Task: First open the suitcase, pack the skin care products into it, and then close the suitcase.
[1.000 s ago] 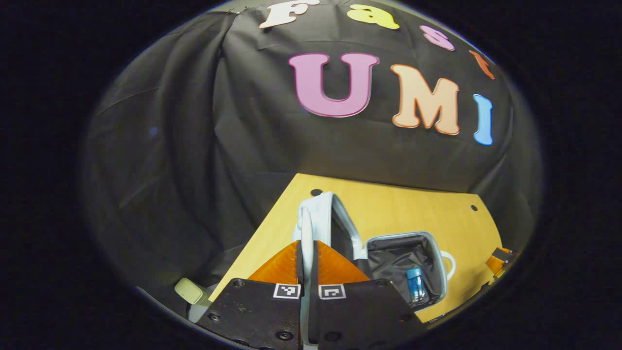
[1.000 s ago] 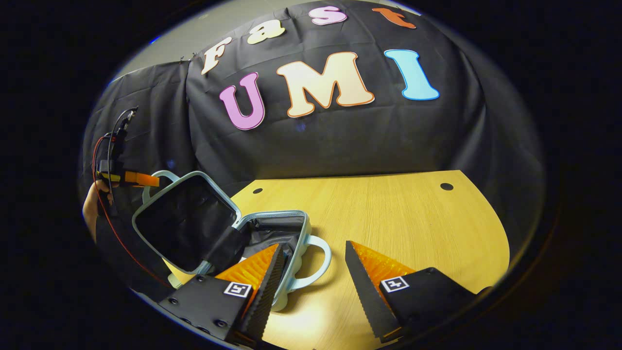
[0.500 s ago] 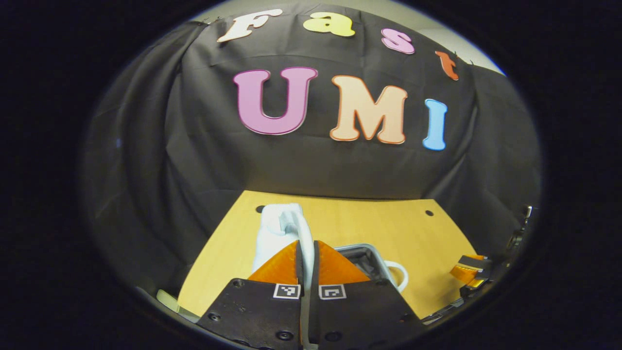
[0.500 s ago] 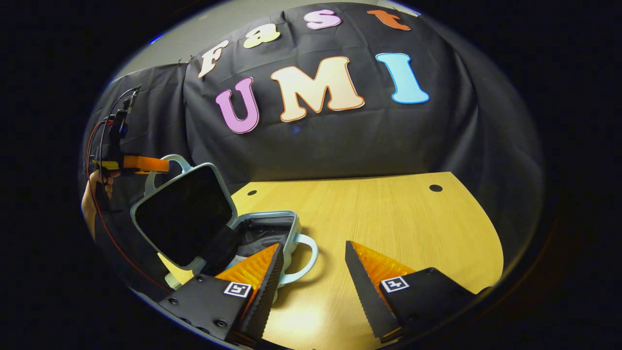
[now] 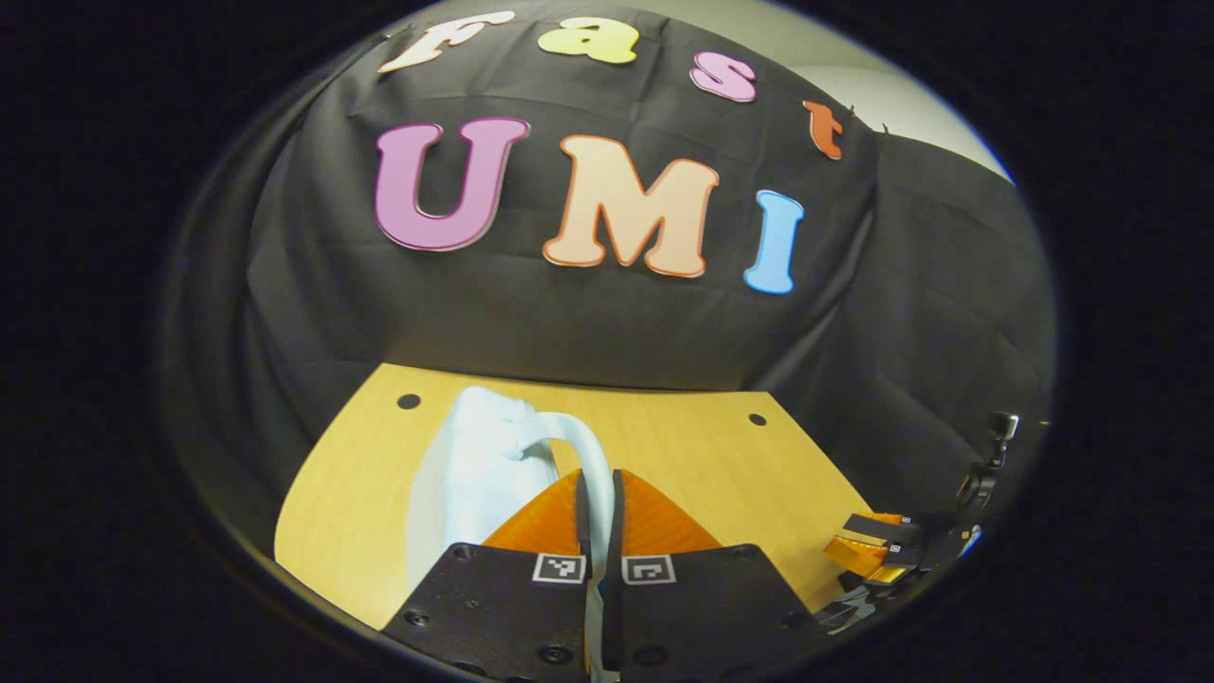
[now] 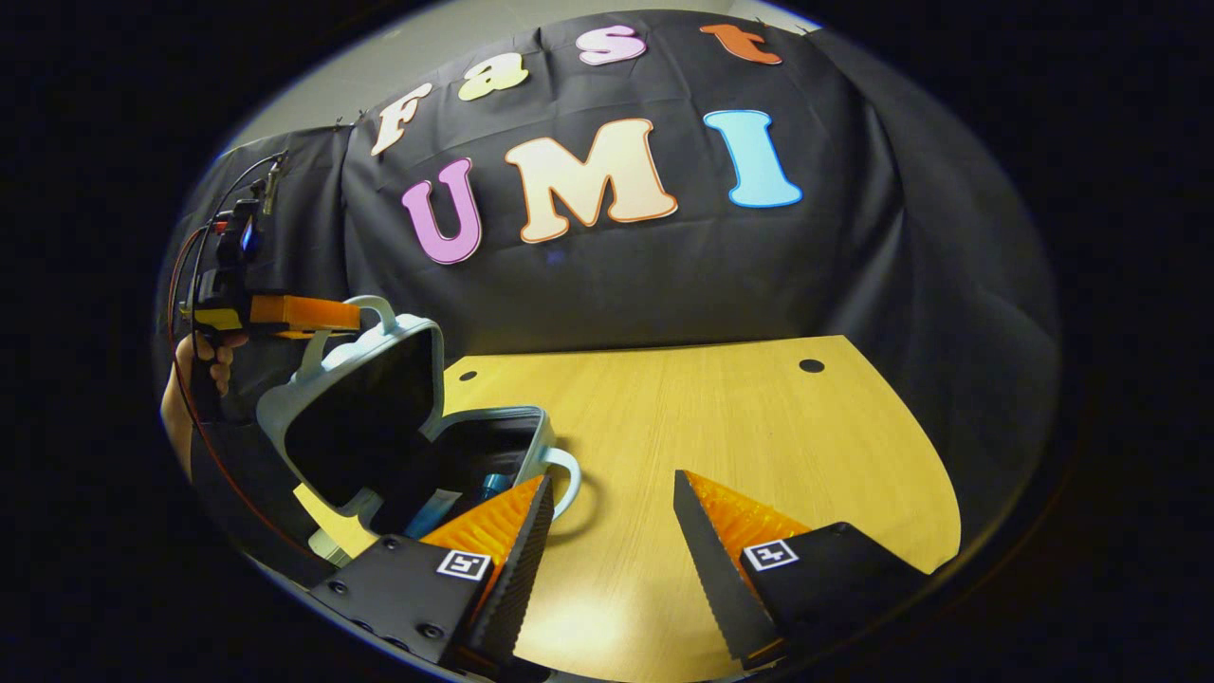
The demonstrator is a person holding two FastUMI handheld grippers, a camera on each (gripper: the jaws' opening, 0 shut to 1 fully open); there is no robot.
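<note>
The pale blue suitcase's lid (image 6: 360, 408) stands half raised over its base (image 6: 517, 432) on the wooden table (image 6: 740, 427). My left gripper (image 6: 285, 313) is shut on the lid's handle (image 6: 375, 308). In the left gripper view that handle (image 5: 579, 446) runs between the closed fingers of the left gripper (image 5: 597, 479), with the lid's outer shell (image 5: 465, 484) below it. A blue bottle (image 6: 488, 486) and a tube (image 6: 432, 514) lie inside the base. My right gripper (image 6: 612, 484) hovers open just right of the base's handle (image 6: 567, 472), holding nothing.
A hand (image 6: 194, 375) holds the left gripper at the table's left edge, with red and black cables hanging below it. In the left gripper view the right gripper (image 5: 873, 552) is low at the right, past the table (image 5: 711, 455). Bare tabletop stretches right of the suitcase.
The left gripper has swung the lid by its handle from wide open toward the base. The open right gripper has barely shifted.
</note>
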